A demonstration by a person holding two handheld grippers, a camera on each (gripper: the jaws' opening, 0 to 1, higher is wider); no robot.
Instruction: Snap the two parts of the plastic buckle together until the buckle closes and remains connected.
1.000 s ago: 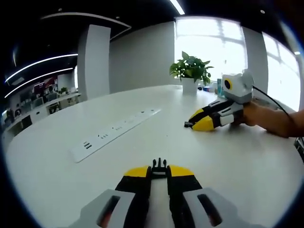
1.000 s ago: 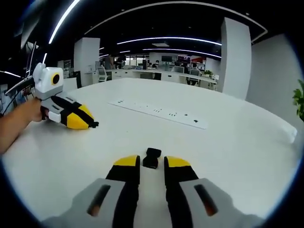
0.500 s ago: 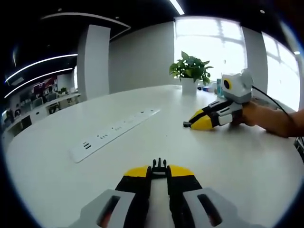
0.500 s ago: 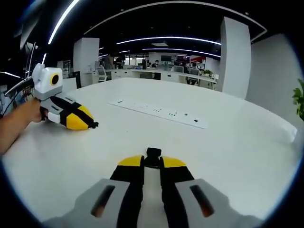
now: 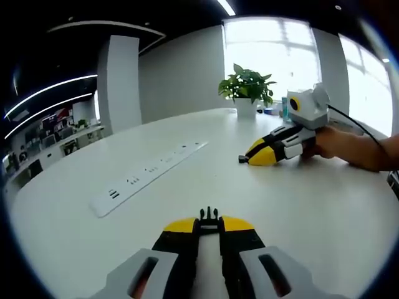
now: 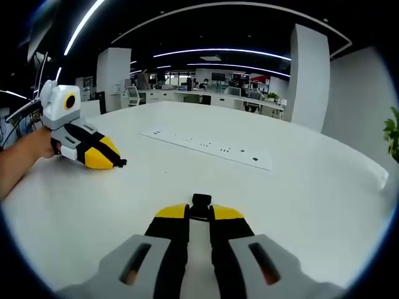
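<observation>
Between my right gripper (image 6: 199, 212) jaws, newly clamped: socket half (image 6: 201, 200), lifted. Left gripper (image 5: 209, 224) grips pronged half (image 5: 209, 215). Both well apart over white table (image 5: 299, 205); mating next.

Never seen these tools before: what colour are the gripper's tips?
Yellow, on black fingers; clearest on the right gripper in its own view.

Black buckle halves (image 5: 209, 217) (white table (image 5: 299, 205))
</observation>
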